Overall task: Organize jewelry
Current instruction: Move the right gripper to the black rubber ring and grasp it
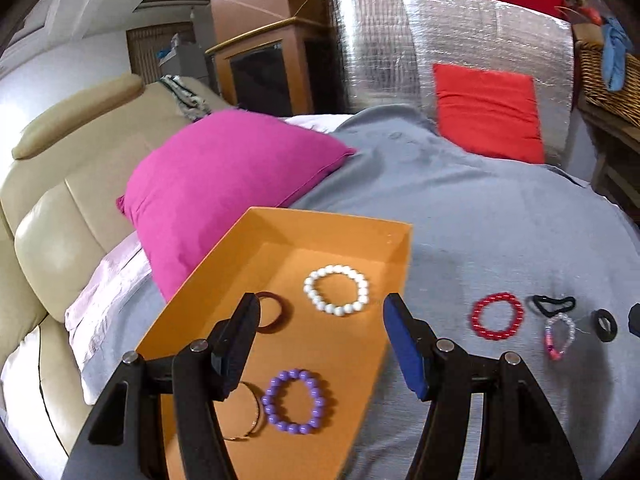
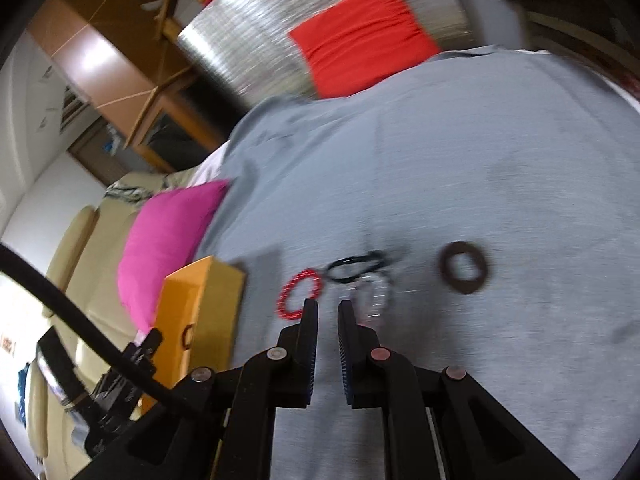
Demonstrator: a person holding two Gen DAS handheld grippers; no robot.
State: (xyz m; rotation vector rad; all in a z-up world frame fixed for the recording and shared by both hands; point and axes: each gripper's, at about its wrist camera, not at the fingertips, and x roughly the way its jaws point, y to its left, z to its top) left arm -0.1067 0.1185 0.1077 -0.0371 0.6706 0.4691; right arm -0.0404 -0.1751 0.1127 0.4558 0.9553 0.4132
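An orange tray (image 1: pixel 396 240) lies on the grey bedspread. In it are a white bead bracelet (image 1: pixel 336 289), a purple bead bracelet (image 1: pixel 295 407), a dark red bangle (image 1: pixel 274 311) and a thin metal bangle (image 1: pixel 256 416). My left gripper (image 1: pixel 320 312) is open and empty above the tray. On the bedspread to the right lie a red bead bracelet (image 1: pixel 497 316) (image 2: pixel 301 293), a black hair tie (image 1: pixel 552 305) (image 2: pixel 354 266), a clear and pink bead bracelet (image 1: pixel 560 336) (image 2: pixel 374 294) and a dark ring (image 1: pixel 605 325) (image 2: pixel 464 267). My right gripper (image 2: pixel 328 308) is nearly closed and empty, just short of them.
A pink pillow (image 1: pixel 224 184) lies behind the tray, a red cushion (image 1: pixel 488 112) against a silver foil panel (image 1: pixel 380 52). A beige sofa (image 1: pixel 52 208) is at the left, a wicker basket (image 1: pixel 612 80) at the right. The left gripper shows in the right wrist view (image 2: pixel 140 352).
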